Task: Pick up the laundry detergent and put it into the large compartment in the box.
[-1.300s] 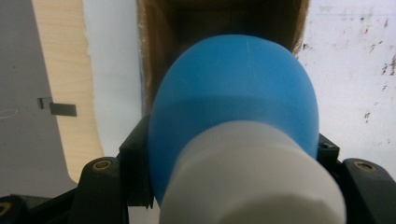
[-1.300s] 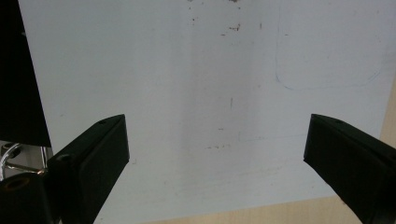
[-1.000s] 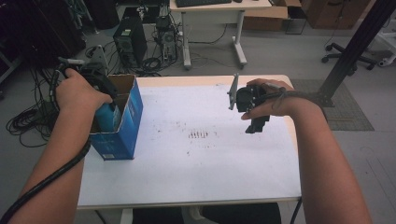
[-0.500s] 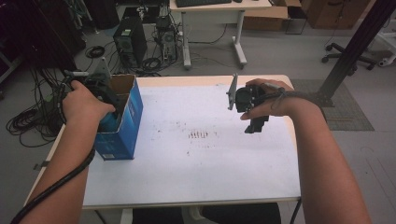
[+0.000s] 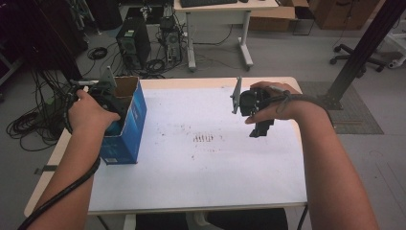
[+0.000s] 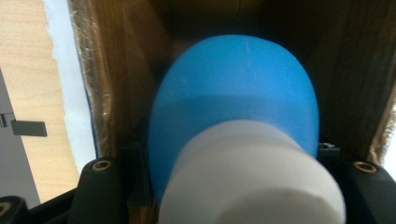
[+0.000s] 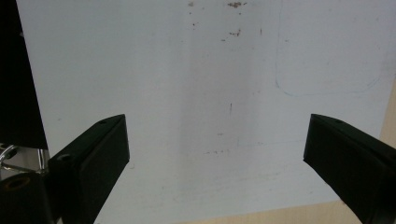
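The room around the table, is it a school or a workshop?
Probably a lab or workshop: computer towers and loose cables sit on the floor, with a desk and an office chair behind the table.

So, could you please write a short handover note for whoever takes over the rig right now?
Left gripper: down in the open top of the blue box at the table's left edge, shut on a blue bottle with a white cap.
Right gripper: open, holding nothing, above the white table sheet.
Done: bottle gripped and inside the box.
Left: it cannot be told whether the bottle rests on the bottom; judge whether to release or lift.
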### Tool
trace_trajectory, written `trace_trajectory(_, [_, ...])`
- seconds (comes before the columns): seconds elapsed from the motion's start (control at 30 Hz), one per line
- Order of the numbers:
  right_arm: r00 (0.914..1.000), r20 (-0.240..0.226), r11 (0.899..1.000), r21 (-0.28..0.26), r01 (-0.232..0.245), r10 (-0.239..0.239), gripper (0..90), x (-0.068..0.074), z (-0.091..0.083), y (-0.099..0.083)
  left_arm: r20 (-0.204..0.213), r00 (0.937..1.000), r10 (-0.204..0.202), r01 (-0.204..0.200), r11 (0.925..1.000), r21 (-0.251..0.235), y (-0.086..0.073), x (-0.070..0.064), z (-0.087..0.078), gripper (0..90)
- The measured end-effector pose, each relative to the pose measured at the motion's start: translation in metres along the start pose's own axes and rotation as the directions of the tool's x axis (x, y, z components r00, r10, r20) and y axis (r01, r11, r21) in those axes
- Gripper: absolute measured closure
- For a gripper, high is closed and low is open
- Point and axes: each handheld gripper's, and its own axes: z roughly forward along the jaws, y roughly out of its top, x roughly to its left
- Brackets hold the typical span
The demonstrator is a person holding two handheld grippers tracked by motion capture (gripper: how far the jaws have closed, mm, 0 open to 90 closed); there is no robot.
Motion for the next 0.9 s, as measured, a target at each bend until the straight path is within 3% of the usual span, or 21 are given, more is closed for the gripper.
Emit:
trace_trajectory(0.43, [1.0000, 0.000, 1.000, -0.001, 0.004, -0.004, 6.7, 0.0019, 0.0014, 0.0008, -0.005, 0.9999, 0.013, -0.013, 0.9999, -0.007, -0.0012, -0.0017, 0.0033, 37.3])
trace_trajectory(0.67, [1.0000, -0.001, 1.000, 0.000, 0.003, -0.003, 6.8, 0.0025, 0.0019, 0.0006, -0.003, 0.9966, 0.082, -0.082, 0.9965, -0.017, -0.0028, -0.0012, 0.0046, 37.1])
trace_trajectory(0.9, [1.0000, 0.002, 1.000, 0.000, -0.003, 0.003, 6.7, 0.0036, 0.0006, -0.0015, 0.008, 0.9974, 0.072, -0.072, 0.9973, -0.015, -0.0019, -0.0013, 0.0098, 34.5])
